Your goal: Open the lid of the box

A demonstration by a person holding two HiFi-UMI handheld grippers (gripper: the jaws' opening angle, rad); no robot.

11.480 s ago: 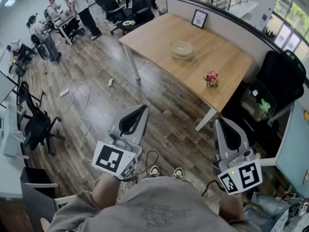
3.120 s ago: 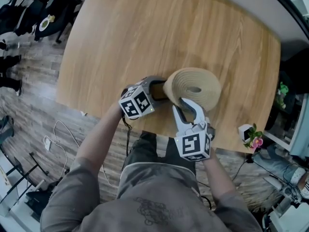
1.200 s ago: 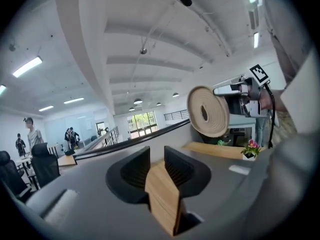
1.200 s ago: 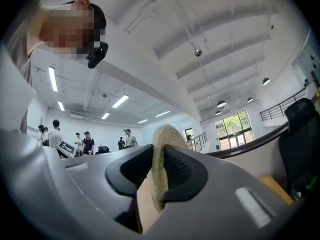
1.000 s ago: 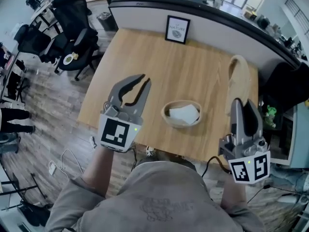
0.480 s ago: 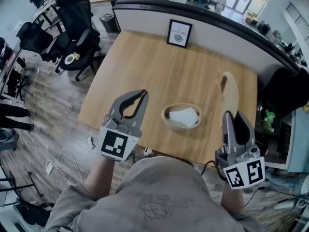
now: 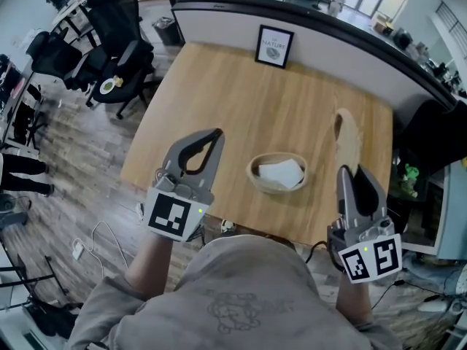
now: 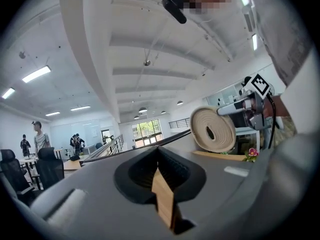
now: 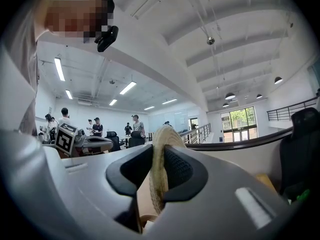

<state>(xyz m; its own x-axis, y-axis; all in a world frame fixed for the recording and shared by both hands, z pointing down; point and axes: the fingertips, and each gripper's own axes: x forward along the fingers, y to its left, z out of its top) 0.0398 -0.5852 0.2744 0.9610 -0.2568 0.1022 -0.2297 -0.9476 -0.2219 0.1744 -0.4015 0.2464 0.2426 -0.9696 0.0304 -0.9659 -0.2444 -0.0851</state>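
Observation:
The round woven box [image 7: 257, 179] stands uncovered near the front edge of the wooden table [image 7: 219, 86], with a white sheet [image 7: 281, 171] inside it. Its woven lid [image 7: 347, 138] is held upright, edge-on, to the right of the box and clear of it. My right gripper [image 7: 353, 172] is shut on the lid's lower rim; in the right gripper view the lid [image 9: 160, 134] sits pinched between the jaws of my right gripper [image 9: 159, 159]. My left gripper [image 7: 217, 133] hovers left of the box, shut and empty. The left gripper view shows my left gripper [image 8: 159, 156] and the lid [image 8: 214, 129] across from it.
A framed picture [image 7: 276, 46] stands at the table's far edge against a dark partition. Black office chairs [image 7: 109, 42] stand on the wood floor to the left. A pink flower [image 8: 251, 153] sits at the table's right. People stand far off in the room.
The left gripper's jaws have come together from a small gap. The right gripper still holds the lid upright, slightly nearer the box side.

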